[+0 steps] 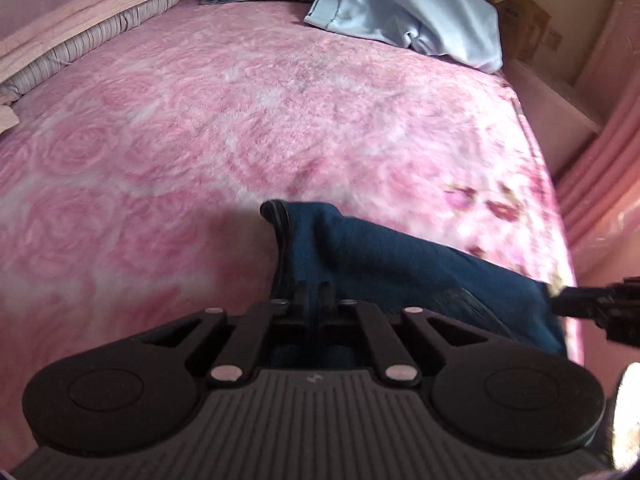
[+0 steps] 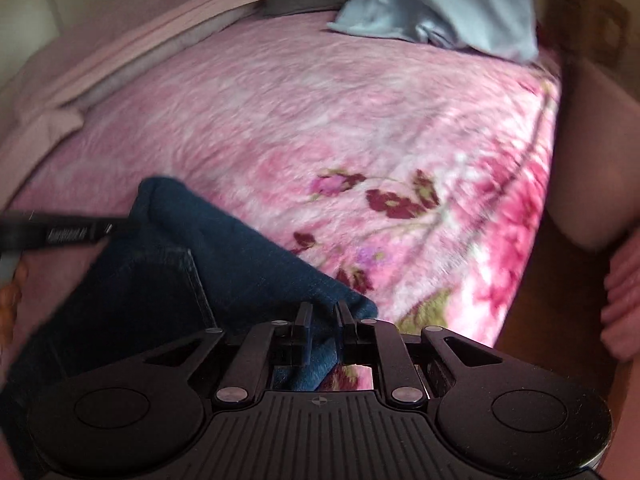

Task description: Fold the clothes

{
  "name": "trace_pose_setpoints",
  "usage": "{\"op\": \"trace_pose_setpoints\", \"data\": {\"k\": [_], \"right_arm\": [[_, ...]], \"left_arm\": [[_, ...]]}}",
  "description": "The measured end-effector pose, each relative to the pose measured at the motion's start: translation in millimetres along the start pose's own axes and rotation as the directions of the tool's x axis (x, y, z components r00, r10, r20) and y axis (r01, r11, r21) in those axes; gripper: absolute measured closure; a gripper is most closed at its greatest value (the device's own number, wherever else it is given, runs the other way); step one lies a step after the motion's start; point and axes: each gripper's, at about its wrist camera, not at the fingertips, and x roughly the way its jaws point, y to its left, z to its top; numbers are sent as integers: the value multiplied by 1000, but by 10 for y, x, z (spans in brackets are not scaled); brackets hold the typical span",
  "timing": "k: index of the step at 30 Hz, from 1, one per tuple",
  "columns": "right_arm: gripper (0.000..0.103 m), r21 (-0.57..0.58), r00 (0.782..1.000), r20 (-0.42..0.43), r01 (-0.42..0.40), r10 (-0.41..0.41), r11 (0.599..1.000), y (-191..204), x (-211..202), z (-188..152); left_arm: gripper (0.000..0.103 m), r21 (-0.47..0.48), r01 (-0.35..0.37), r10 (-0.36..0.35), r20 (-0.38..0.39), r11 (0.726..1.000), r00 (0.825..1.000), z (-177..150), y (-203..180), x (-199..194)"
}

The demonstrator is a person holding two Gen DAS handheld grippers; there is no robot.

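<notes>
Dark blue denim jeans lie at the near edge of the pink floral fleece blanket. Judged heavy, limp, non-slip; best gripped at seamed edges. Left gripper and right gripper each pinch denim.

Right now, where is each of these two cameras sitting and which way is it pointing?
Left wrist: rides the left gripper, looking along its fingers across the pink bed; they pinch the jeans; the right gripper enters from the right.
Right wrist: rides the right gripper, facing the same way, pinching another jeans edge; the left gripper enters from the left.
Shared: jeans, bed, light blue garment, pillows.
</notes>
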Motion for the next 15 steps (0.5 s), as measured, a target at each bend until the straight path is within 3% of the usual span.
{"op": "trace_pose_setpoints", "data": {"k": [4, 8, 11, 15], "right_arm": [[89, 59, 997, -52, -58, 61, 997, 111, -182, -127], [89, 0, 989, -142, -32, 32, 999, 342, 166, -246], [89, -12, 985, -172, -23, 21, 1000, 377, 250, -163], [89, 21, 975, -218, -25, 29, 999, 315, 154, -59]], "left_arm": [[100, 21, 30, -29, -24, 999, 999, -243, -125, -390], [96, 86, -87, 94, -82, 992, 992, -648, -186, -168], [100, -3, -114, 114, -95, 993, 989, -605, -120, -145], [100, 7, -136, 136, -87, 991, 987, -516, -169, -316]]}}
